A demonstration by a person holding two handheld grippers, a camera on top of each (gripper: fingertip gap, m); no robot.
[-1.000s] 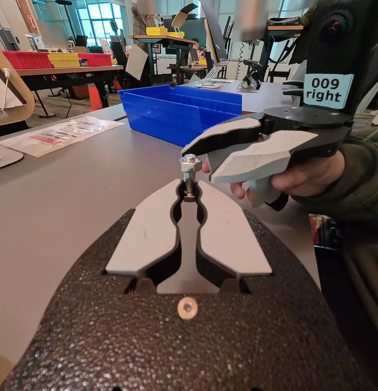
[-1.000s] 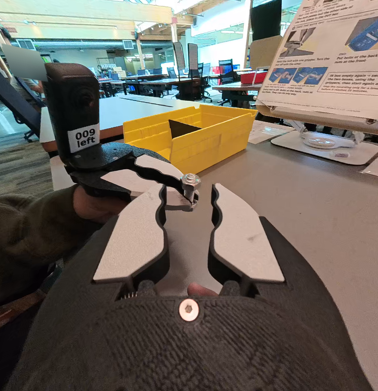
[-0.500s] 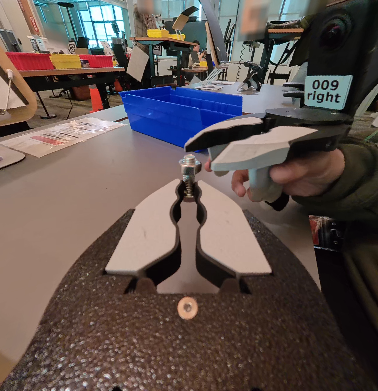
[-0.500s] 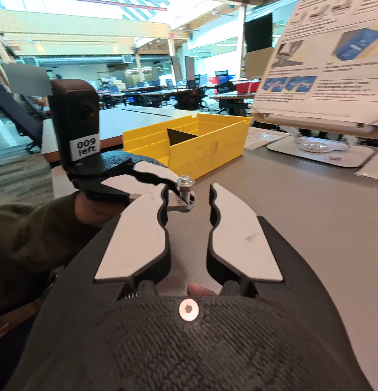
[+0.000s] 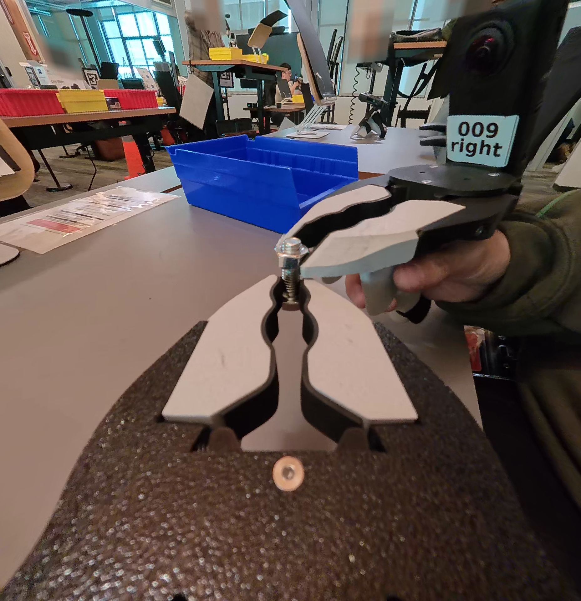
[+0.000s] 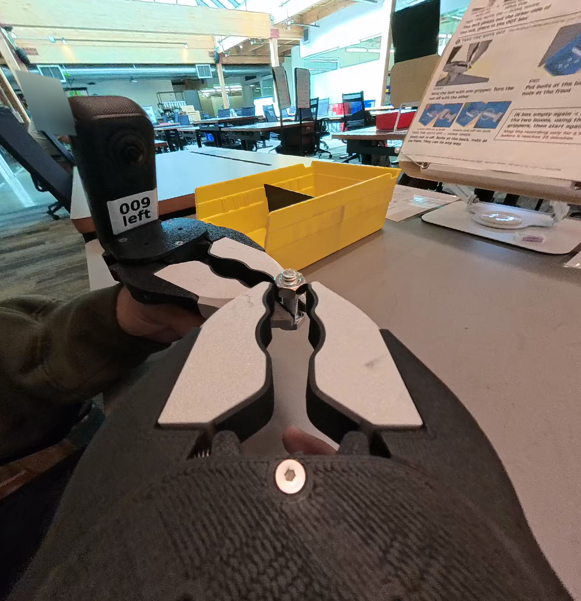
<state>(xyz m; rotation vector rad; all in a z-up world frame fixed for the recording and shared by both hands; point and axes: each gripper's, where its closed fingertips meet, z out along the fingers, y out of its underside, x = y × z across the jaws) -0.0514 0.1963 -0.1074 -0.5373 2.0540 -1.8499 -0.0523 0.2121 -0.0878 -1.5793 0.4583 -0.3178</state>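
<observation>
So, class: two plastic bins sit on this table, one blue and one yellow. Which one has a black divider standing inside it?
The yellow bin, seen in the right wrist view: a black divider stands across its inside. The blue bin, in the left wrist view, shows no divider.

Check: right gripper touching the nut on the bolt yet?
Touching. Right wrist view shows the right gripper fingers closed against both sides of the nut; the left gripper clamps the bolt below.

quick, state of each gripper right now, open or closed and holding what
Left gripper: shut on the bolt, gripping its threaded shank upright.
Right gripper: shut on the nut near the bolt's top.
</observation>
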